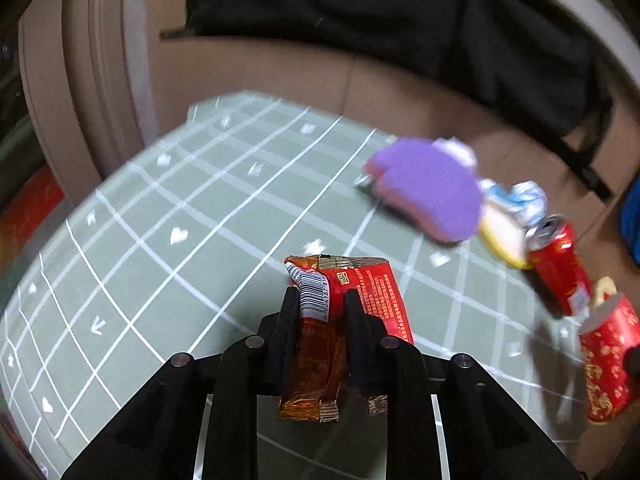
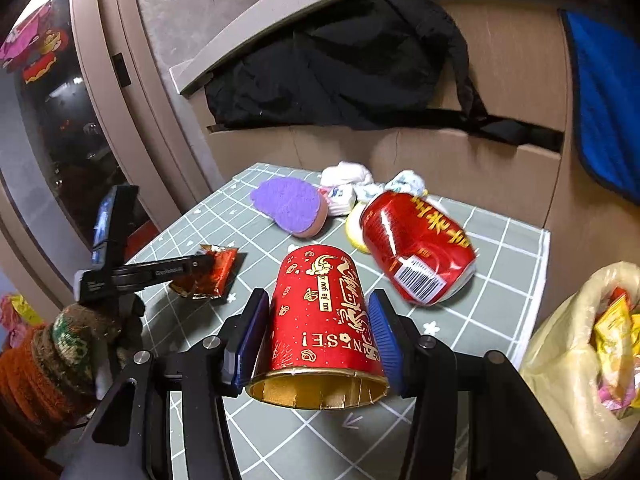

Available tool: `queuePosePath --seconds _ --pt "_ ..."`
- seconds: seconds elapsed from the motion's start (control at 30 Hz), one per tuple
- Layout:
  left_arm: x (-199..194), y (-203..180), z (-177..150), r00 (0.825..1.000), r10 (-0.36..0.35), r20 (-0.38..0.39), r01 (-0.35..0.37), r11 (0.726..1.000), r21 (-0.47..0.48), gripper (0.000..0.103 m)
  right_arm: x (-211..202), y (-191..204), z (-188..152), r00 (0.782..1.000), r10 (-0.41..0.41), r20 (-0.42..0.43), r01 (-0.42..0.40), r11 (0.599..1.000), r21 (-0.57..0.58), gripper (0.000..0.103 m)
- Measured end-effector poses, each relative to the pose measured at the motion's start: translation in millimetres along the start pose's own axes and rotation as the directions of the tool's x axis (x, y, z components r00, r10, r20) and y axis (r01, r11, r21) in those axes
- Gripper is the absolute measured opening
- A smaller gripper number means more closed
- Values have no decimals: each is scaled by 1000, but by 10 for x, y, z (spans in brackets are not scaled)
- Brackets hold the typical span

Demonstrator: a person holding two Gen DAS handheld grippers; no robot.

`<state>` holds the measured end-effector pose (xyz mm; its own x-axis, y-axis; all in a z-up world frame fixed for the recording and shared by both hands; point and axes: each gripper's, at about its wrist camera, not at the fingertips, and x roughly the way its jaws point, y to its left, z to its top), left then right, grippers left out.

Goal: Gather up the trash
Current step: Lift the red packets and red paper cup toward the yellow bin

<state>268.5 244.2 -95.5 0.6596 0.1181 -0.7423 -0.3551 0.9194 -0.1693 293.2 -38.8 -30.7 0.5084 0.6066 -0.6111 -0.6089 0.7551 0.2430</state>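
My left gripper is shut on a red and orange snack wrapper, which pokes out past the fingertips just above the green grid tablecloth. The right wrist view shows that same gripper at the left, clamping the wrapper. My right gripper holds a red paper cup with gold print. The cup is bottom-up with its gold mouth towards the camera, and the blue pads press on both its sides. The cup also shows at the right edge of the left wrist view.
A dented red can, a purple sponge, crumpled white tissues and a yellow item lie at the table's far side. A pale plastic bag holding wrappers stands at the right. Behind the table is a cardboard box with a black bag draped on it.
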Motion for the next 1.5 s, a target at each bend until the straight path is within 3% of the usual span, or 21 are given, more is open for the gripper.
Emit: queuePosePath --seconds 0.2,0.37,0.57,0.93,1.5 --pt "-511 -397 93 987 -83 135 75 995 63 23 -243 34 83 997 -44 56 46 998 -44 48" --pt "-973 -745 98 960 -144 239 111 983 148 23 -477 107 181 991 -70 113 79 994 -75 48" --pt "-1404 -1040 22 923 -171 344 94 969 230 23 -728 138 215 983 -88 158 101 992 -74 48" --pt "-1773 -1116 -114 892 -255 372 153 947 283 23 -1014 236 214 977 -106 183 108 994 0 48" --pt "-2343 -1218 -401 857 -300 419 185 938 292 23 -1582 473 186 943 -172 284 192 981 -43 48"
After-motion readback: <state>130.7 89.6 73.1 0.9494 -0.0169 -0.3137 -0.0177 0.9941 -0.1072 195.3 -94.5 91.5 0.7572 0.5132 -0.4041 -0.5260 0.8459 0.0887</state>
